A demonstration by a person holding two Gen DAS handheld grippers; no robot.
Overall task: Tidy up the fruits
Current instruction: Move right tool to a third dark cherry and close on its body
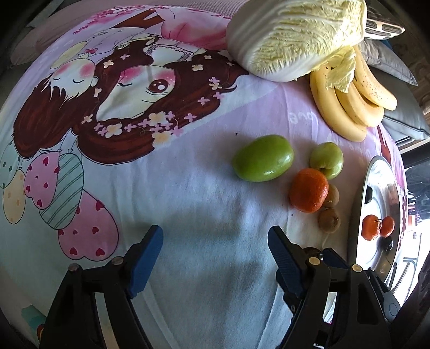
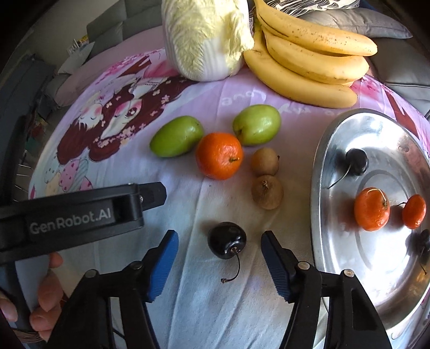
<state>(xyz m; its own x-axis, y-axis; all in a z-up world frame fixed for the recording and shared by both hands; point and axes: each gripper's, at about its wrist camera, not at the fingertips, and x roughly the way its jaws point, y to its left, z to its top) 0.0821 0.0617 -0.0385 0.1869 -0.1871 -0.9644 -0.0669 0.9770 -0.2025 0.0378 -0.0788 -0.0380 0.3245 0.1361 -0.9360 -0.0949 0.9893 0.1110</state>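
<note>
My right gripper [image 2: 219,241] is open, its blue fingers either side of a dark cherry [image 2: 227,239] lying on the cloth, not touching it. Beyond it lie a tangerine [image 2: 219,155], two green fruits [image 2: 176,139] [image 2: 256,124] and two small brown fruits [image 2: 265,162] [image 2: 267,192]. A steel tray [image 2: 336,241] on the right holds a small tangerine [image 2: 371,208] and a cherry [image 2: 356,162]. My left gripper [image 1: 215,239] is open and empty over bare cloth; its body [image 2: 80,209] shows at left in the right wrist view. The left wrist view shows the tangerine [image 1: 309,193], green fruits [image 1: 263,158] [image 1: 326,160] and tray [image 1: 376,193].
A napa cabbage [image 2: 207,37] and a bunch of bananas [image 2: 309,61] lie at the back of the cartoon-print cloth [image 2: 107,120]. Grey cushions [image 2: 376,21] sit behind them. In the left wrist view the cabbage [image 1: 293,37] and bananas [image 1: 349,102] lie at the upper right.
</note>
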